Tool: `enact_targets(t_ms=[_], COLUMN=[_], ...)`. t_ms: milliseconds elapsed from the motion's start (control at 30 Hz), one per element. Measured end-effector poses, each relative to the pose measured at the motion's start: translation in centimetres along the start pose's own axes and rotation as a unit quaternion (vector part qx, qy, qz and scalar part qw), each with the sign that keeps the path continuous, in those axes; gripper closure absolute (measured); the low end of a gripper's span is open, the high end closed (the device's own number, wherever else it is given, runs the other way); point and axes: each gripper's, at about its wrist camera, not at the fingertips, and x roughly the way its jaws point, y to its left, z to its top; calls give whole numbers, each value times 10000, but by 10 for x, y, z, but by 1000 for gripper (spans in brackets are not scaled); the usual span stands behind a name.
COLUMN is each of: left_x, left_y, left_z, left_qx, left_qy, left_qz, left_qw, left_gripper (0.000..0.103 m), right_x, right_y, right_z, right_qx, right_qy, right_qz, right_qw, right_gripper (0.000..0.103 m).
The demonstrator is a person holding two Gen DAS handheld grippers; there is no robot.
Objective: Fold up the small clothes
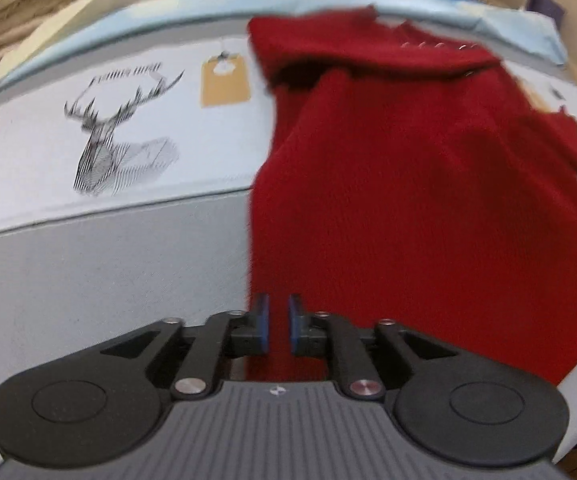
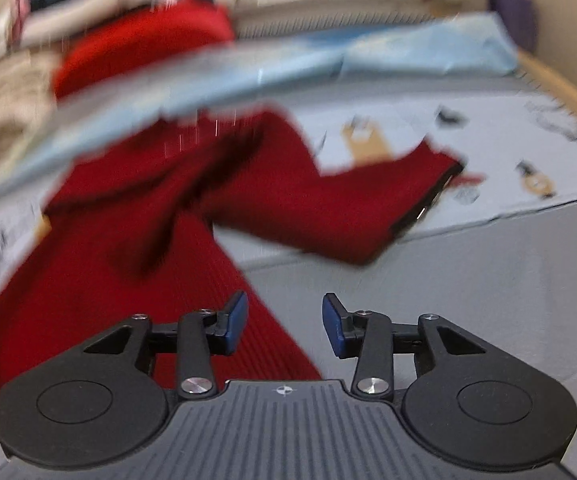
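Dark red knitted sweater (image 1: 428, 200) lying rumpled on the grey counter (image 1: 108, 280), one sleeve (image 2: 348, 208) stretched sideways, left tongs (image 1: 278, 320) slightly apart and empty, right tongs (image 2: 284, 322) spread and empty

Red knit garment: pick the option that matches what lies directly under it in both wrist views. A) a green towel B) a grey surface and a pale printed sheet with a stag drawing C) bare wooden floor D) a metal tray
B: the red knit garment lies across the grey surface and the pale printed sheet, where the stag drawing shows.
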Motion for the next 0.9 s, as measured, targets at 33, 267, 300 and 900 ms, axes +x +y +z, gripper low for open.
enact_targets(t_ms=[33, 267, 300, 900], left_x=[3, 26, 25, -45], left_y=[6, 29, 27, -30], left_z=[2, 6, 5, -45], left_qx=[-163, -642, -667, 849], left_qy=[75, 422, 439, 450], left_qz=[-44, -391, -418, -447], left_qw=[9998, 9963, 9959, 9944], left_gripper=[81, 81, 81, 98], right_x=[16, 74, 74, -69], right_y=[2, 14, 18, -30], right_z=[-1, -13, -14, -62], right_qx=[-69, -95, -205, -756], right_qy=[251, 1167, 1163, 1227], right_qz=[-8, 56, 43, 470], right_qw=[9997, 9931, 9930, 9884], right_gripper=[60, 57, 62, 86])
